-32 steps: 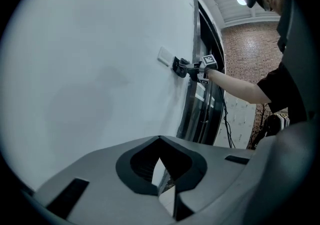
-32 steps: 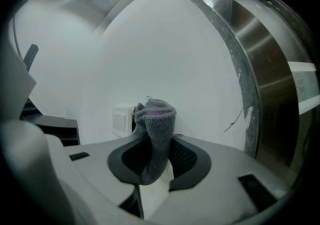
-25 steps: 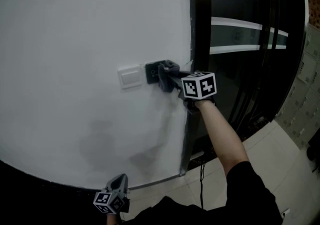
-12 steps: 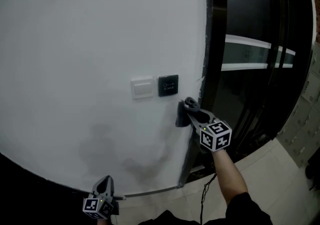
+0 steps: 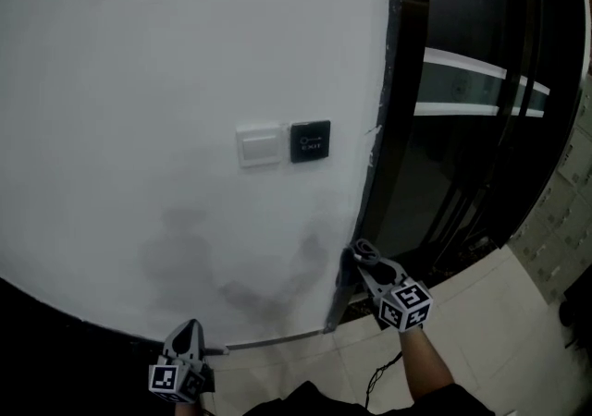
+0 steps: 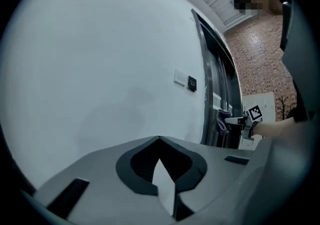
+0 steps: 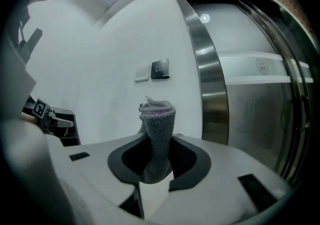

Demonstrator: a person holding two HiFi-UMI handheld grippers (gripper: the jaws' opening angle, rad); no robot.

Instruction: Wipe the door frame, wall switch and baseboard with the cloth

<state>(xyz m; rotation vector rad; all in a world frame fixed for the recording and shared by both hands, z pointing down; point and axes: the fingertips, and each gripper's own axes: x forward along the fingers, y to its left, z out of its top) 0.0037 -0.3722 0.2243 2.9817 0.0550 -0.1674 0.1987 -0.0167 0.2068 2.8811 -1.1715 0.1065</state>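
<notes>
One cloth sits clamped in right claw.

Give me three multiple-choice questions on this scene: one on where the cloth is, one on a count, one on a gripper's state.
1. Where is the cloth? A in a bucket; B on a table; C low beside the door frame, below the white switch.
2. How many plates are on the wall? A one; B two; C four.
3. The right gripper is: A shut on the cloth; B open and empty; C out of view.

Answers:
1 C: the head view shows it next to the frame, well under the switch.
2 B: the white switch and a black panel sit side by side.
3 A: its own view shows the folded cloth pinched upright.
</notes>
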